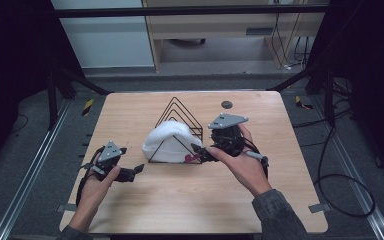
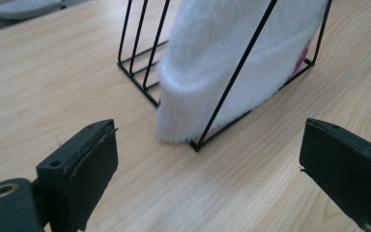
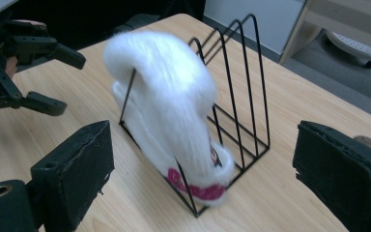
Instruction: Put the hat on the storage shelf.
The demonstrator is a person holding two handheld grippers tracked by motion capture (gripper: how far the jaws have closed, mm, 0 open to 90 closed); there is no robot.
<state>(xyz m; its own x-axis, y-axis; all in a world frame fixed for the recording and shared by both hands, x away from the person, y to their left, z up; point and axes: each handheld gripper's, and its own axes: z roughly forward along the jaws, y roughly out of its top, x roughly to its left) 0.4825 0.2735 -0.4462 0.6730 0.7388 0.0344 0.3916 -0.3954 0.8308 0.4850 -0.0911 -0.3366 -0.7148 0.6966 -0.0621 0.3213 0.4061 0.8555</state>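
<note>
The table [image 1: 130, 200] was the biggest thing before me, pale wood, and near its middle stood the rack [image 1: 182, 115], a black wire stand of triangular dividers. The hat [image 1: 166, 141], white and fuzzy with a pink patch low on one side, sat in the rack's front slot nearest me, its crown bulging over the front wire and its brim resting on the rack's base. I held my right gripper [image 1: 200, 150] just beside the front right corner of the rack, close to the pink patch, with its jaws spread wide and nothing between them; its own view showed the hat [image 3: 169, 111] straight ahead, apart from both pads. My left gripper [image 1: 135, 171] rested low on the table, near the hat's left edge but not touching it, jaws likewise parted and empty, with the hat's brim [image 2: 207, 96] ahead of them in its view. I judged I was at the reach, about to take hold of the hat, though whether to lift it out or settle it deeper I could not tell. The next move called for bringing one pair of jaws onto the soft cloth alone, clear of the thin front wire, and closing gently, since a pinch that caught the wire would drag the light rack along.
</note>
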